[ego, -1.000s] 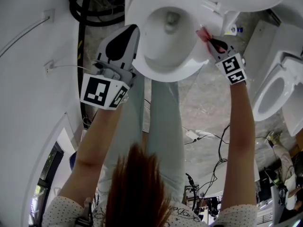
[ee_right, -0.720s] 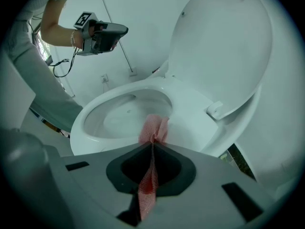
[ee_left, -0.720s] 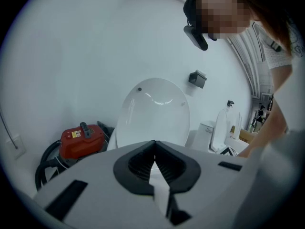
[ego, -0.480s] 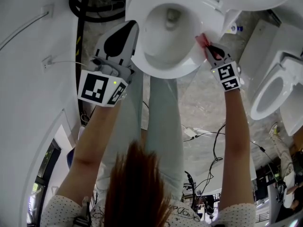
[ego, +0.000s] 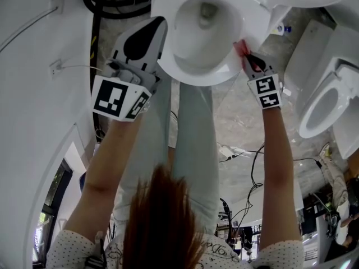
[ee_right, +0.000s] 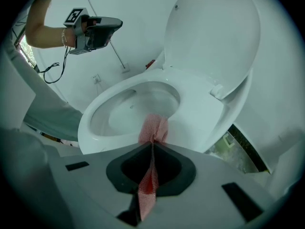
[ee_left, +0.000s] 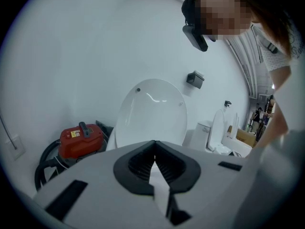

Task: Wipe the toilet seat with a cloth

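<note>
1. The cloth (ee_right: 153,128), a narrow pink-red strip, is clamped in the closed jaws of the right gripper (ee_right: 152,145). Its long axis runs along the jaws and points away from the gripper toward the bowl (ee_right: 138,106).
2. The cloth's far end is bunched and lies on the toilet seat (ee_right: 202,116). In the head view this is at the seat's right edge, close to the outer rim. Its other end trails back between the jaw pads.
3. The left gripper (ee_left: 154,143) has its jaws closed together with nothing in them. In the right gripper view it is held in the air beyond the seat's left edge, clear of the seat.
4. The lid (ee_right: 214,37) stands raised behind the seat, tilted back toward the white wall (ee_left: 71,56).
5. The seat's ring is white and glossy, and the bowl is open.
6. The floor (ego: 241,122) is mottled grey stone with thin cables (ego: 247,161) lying across it.
7. A red machine (ee_left: 81,138) with black hose sits by the wall to the left of the toilet. A second toilet (ego: 328,102) stands to the right, its seat also uncovered.
</note>
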{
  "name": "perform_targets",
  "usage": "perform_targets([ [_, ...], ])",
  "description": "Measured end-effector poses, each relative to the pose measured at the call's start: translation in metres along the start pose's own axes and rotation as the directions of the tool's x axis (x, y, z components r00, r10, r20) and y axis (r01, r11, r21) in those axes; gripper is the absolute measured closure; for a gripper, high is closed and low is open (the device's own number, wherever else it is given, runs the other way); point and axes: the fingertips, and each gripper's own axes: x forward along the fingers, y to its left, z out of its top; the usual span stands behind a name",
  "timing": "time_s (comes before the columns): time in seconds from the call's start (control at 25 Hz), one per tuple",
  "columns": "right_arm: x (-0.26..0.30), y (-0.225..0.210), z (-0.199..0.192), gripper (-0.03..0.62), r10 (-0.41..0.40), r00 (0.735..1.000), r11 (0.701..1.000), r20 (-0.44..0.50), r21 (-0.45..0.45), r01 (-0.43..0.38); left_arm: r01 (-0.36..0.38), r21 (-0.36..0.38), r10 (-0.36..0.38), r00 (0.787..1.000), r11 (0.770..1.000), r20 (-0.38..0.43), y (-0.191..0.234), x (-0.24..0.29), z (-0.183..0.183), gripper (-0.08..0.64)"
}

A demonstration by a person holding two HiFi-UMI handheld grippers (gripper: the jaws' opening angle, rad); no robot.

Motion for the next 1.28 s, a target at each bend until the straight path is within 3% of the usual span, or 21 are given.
perform_targets([
  [0.76, -0.002, 0.054, -0.020, 0.568, -0.023, 0.997, 0.981, -0.079, 0.190, 0.038, -0.029, -0.013, 0.029, 1.000, 1.000, 0.007, 0.012, -0.013, -0.006, 0.555],
  [1.0, -0.002, 0.066, -0.020, 0.568, -0.020, 0.999, 0.956, -0.047, 0.291, 0.033, -0.041, -0.023, 0.041, 0.999, 0.999, -0.003, 0.019, -0.019, -0.011, 0.557],
  [1.28, 0.005, 0.097, -0.018, 0.569, 0.036, 0.999, 0.924, -0.026, 0.382, -0.023, -0.049, -0.027, 0.049, 0.999, 0.998, -0.006, 0.024, -0.021, -0.014, 0.555],
])
